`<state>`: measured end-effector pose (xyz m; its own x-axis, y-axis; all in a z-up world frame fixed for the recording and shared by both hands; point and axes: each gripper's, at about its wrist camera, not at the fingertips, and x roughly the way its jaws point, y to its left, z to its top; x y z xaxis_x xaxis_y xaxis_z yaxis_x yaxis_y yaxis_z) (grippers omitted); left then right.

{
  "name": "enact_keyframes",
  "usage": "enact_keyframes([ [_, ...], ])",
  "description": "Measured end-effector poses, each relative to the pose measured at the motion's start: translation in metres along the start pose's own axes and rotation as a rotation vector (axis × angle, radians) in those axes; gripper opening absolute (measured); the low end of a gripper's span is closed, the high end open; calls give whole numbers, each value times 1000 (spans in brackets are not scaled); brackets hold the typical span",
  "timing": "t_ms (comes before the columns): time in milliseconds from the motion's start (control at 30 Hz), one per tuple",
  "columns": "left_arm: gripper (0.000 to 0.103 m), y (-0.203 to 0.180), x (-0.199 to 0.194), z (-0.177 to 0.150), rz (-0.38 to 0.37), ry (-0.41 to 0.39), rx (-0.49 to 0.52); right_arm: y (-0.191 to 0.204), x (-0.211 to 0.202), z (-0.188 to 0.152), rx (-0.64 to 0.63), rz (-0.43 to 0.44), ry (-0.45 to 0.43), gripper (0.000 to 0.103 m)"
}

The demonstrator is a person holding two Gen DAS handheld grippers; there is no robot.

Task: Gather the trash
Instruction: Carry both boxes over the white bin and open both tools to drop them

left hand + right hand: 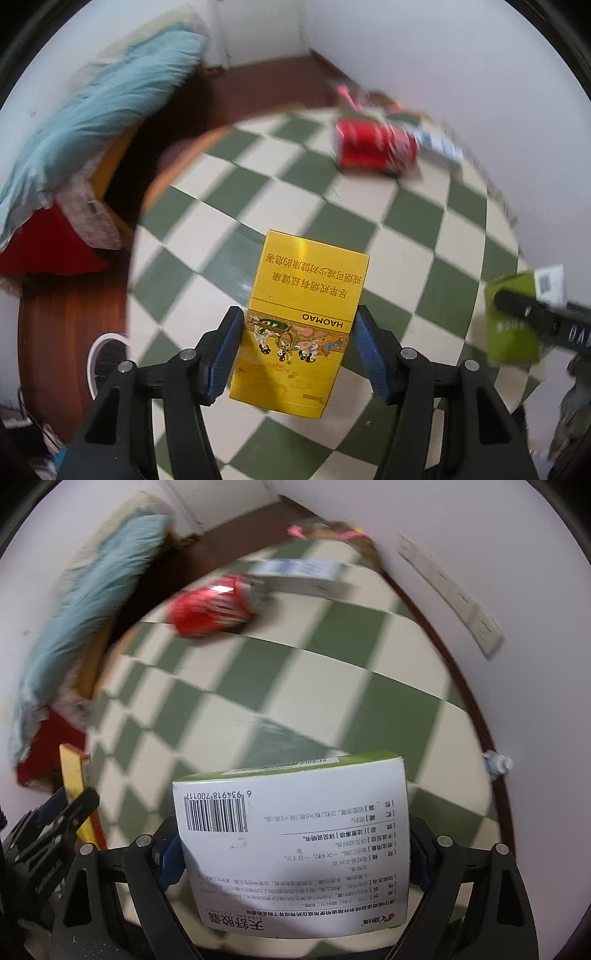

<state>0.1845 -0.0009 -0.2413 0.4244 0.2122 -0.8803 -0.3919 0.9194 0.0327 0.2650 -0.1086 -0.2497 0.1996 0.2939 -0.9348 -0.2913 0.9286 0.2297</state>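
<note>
1. Gripping from both sides, your left gripper (pixel 297 354) clamps the glossy yellow cigarette pack (pixel 301 325) over the green-and-cream checkered tabletop (pixel 388 221).
2. Your right gripper (pixel 295 860) clamps a green-and-white cardboard medicine box (pixel 295 845), barcode face up.
3. Near the table's far edge lies a dented red can (pixel 375 147) beside a blue-and-white box (pixel 303 574).

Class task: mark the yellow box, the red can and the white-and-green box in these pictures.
yellow box (pixel 301 325): left wrist view, on its printed front face.
red can (pixel 373 146): left wrist view, on the middle of its side.
white-and-green box (pixel 295 842): right wrist view, on its white printed face below the barcode.
</note>
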Motion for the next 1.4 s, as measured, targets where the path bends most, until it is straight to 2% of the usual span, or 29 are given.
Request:
enact_keyframes([
  [233,57,91,-75,15,52,-146,-156,103,-39,-2,-139,171,-55,93],
  [367,57,158,-103,5,118,-185,-250,182,-41,-10,-238,301,-22,93],
  [500,57,229,-113,-20,213,-174,-340,267,-18,-28,-337,385,52,93],
  [667,57,323,-81,-61,308,-84,-477,370,51,-62,-423,439,212,93],
  [867,57,402,-15,-105,370,60,-585,449,141,-94,-470,388,366,93],
  [1000,58,428,25,-124,369,147,-608,478,202,-104,-457,328,440,93],
  [1133,60,445,54,-142,385,218,-636,493,244,-113,-436,298,498,93],
  [1200,71,452,60,-151,399,240,-658,499,262,-119,-431,278,528,94],
  [1267,89,459,62,-160,397,253,-685,505,278,-124,-440,260,549,94],
  [1367,89,465,59,-170,401,256,-704,515,298,-137,-467,232,590,96],
  [1400,90,466,58,-173,408,257,-707,519,302,-141,-478,220,598,103],
])
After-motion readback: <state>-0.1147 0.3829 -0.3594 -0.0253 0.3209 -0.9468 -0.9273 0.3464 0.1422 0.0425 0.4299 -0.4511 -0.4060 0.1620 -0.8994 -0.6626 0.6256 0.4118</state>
